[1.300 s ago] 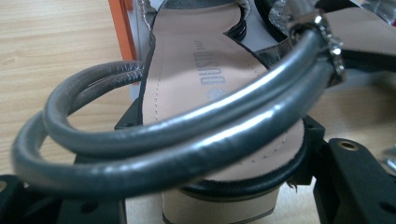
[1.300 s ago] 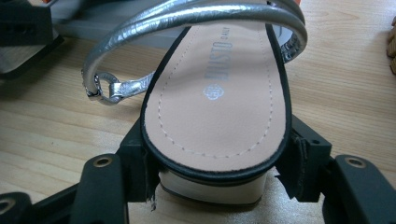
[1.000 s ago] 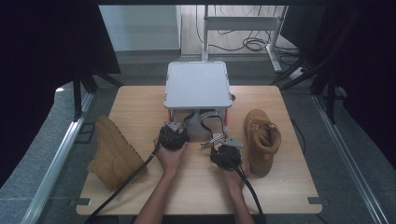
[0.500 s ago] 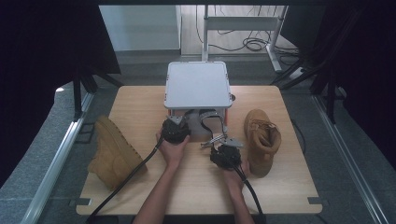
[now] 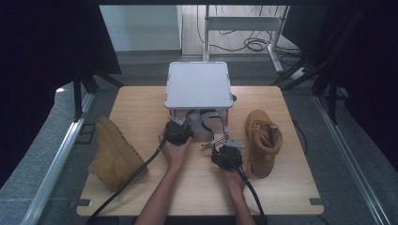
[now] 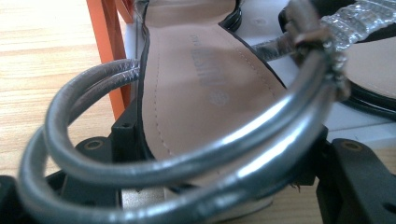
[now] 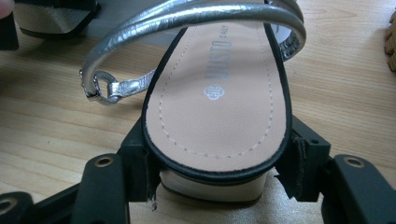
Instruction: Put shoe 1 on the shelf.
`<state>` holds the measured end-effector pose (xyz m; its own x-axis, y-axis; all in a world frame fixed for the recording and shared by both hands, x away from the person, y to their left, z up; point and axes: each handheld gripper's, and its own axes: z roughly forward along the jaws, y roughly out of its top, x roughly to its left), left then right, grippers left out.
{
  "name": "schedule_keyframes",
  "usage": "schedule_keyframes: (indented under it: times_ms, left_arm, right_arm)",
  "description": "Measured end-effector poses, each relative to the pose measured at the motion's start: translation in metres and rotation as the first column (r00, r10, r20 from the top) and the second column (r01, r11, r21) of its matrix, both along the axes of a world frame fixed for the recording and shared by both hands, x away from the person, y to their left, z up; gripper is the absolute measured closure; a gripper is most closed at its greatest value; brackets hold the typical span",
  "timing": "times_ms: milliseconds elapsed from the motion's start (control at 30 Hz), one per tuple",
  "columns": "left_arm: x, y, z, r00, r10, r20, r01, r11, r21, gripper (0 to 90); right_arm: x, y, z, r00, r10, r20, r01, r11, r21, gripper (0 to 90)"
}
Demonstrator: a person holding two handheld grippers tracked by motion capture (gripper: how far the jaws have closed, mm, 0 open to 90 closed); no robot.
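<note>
Each tool (image 5: 177, 132) (image 5: 228, 154) grips a sandal (image 6: 196, 84) (image 7: 219, 98) (boots (image 5: 114, 152) (image 5: 263, 140) flank them), seemingly beneath the grey stand (image 5: 199, 86).

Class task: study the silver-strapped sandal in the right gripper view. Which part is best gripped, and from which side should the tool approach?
Grip the sandal at its heel end, coming in from behind with one jaw on each side edge. There the sole is narrow and has flat sides, and the looping silver straps sit farther forward, clear of the right tool.

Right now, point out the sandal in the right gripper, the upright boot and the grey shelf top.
sandal (image 7: 219, 107), right gripper view, on its tan insole
upright boot (image 5: 264, 140), high view, on its laced upper
grey shelf top (image 5: 199, 85), high view, on the flat top panel
</note>
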<state>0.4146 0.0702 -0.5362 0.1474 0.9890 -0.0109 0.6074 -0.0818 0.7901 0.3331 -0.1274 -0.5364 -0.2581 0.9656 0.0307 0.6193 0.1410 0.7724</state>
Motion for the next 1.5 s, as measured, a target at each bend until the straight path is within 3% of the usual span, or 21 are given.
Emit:
schedule_keyframes:
  times_ms: [167, 333, 900, 1500]
  left_arm:
    - [-0.012, 0.004, 0.009, 0.9984, -0.053, 0.021, 0.053, 0.9985, -0.010, 30.9]
    - [-0.027, 0.016, 0.012, 0.9964, -0.071, 0.047, 0.073, 0.9958, -0.055, 38.4]
    - [-0.010, 0.009, 0.010, 0.9968, -0.042, 0.067, 0.046, 0.9975, -0.054, 39.0]
    - [-0.009, 0.011, 0.010, 0.9978, -0.046, 0.047, 0.049, 0.9966, -0.066, 39.4]
  right_arm:
    - [0.000, 0.000, 0.000, 1.0000, -0.002, 0.002, 0.002, 1.000, -0.001, 40.1]
    - [-0.001, -0.001, -0.001, 1.0000, -0.006, 0.001, 0.006, 1.000, 0.001, 40.3]
    - [-0.002, -0.001, 0.000, 1.0000, -0.008, 0.003, 0.008, 1.000, 0.000, 40.5]
    - [0.004, 0.002, 0.010, 0.9993, -0.029, 0.026, 0.028, 1.000, 0.014, 41.1]
